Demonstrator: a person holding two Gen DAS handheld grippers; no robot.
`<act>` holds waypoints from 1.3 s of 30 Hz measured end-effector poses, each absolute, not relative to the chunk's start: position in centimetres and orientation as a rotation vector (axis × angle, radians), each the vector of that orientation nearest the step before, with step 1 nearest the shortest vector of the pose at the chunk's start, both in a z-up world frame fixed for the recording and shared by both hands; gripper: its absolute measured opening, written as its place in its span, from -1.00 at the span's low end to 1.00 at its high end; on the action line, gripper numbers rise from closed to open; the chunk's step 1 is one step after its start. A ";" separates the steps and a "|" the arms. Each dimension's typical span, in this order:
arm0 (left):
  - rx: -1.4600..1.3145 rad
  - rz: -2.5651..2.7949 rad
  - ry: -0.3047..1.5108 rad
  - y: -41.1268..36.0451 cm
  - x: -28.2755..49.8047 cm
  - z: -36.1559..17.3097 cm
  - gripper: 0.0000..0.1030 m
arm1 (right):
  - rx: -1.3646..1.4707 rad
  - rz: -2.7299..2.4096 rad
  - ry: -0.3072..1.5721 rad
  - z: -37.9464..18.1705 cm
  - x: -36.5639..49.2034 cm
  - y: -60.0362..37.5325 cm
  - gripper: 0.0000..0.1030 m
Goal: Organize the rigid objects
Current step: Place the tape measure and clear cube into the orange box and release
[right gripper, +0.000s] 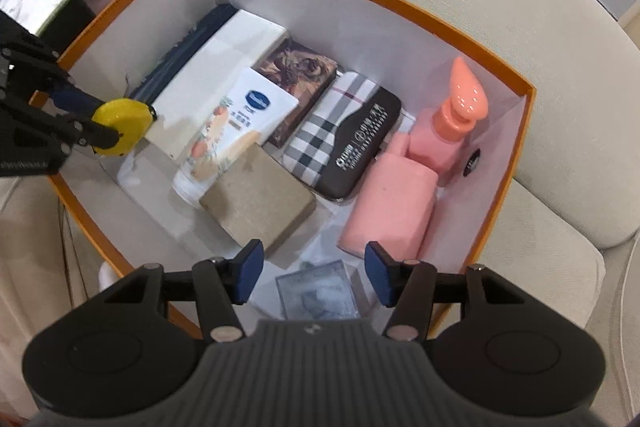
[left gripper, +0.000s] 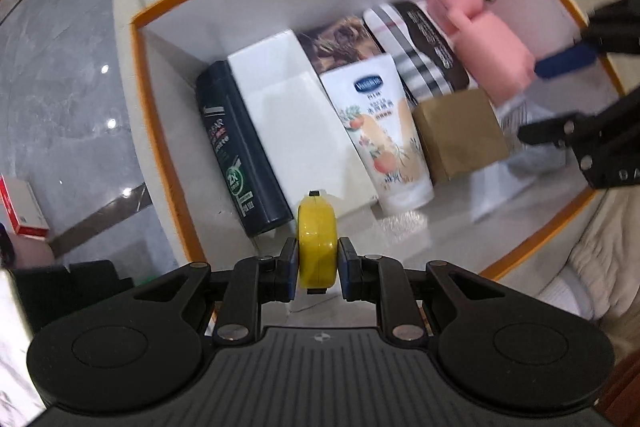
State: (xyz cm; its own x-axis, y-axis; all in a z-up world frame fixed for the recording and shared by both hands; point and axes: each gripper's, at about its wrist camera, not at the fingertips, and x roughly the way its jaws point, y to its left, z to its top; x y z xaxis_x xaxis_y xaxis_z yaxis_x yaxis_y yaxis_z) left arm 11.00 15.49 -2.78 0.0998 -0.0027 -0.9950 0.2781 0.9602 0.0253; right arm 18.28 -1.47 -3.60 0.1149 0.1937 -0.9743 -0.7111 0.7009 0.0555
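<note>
Yellow disc [left gripper: 317, 243], a thick round puck held on edge, is pinched between the blue pads of the left gripper [left gripper: 318, 269], whose jaws are closed narrow against its flat faces; in the right wrist view the same disc [right gripper: 120, 125] hangs just inside the left rim of the orange-edged box [right gripper: 520, 131], above the bare strip of floor at that side. The box sits on a cream sofa [right gripper: 500, 7]; its white walls stand tall all round. Along the far wall the contents lie packed side by side, touching: a dark shampoo bottle [left gripper: 240, 147], a white box [left gripper: 296, 123], a lotion tube [left gripper: 384, 135] resting partly over a brown patterned box [left gripper: 340, 43], a plaid pouch [right gripper: 328, 123], a dark case [right gripper: 360, 151]; a tan cardboard box [right gripper: 258, 201] lies in front of them. At the right end a pink pump bottle [right gripper: 444, 135] stands upright near the corner with a pink container [right gripper: 390, 207] leaning beside it. The right gripper [right gripper: 314, 277] hovers with its jaws spread wide and nothing between them, over a small clear case [right gripper: 316, 295], possibly plastic, though blur makes that uncertain; open floor remains along the near wall, between the tan box and the left rim.
</note>
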 end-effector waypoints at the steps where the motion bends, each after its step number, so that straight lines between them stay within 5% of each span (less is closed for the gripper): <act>1: 0.234 -0.220 1.473 15.4 11.0 -2.8 -0.55 | -0.487 0.707 1.295 -3.6 18.3 -1.4 0.09; 19: 0.114 -0.279 1.424 14.6 10.5 1.0 -0.24 | -0.459 0.717 1.290 -3.4 18.1 -2.1 0.23; 39: 0.143 -0.233 1.079 11.8 6.0 8.3 -0.16 | -0.424 0.701 1.164 2.0 14.7 -3.5 0.45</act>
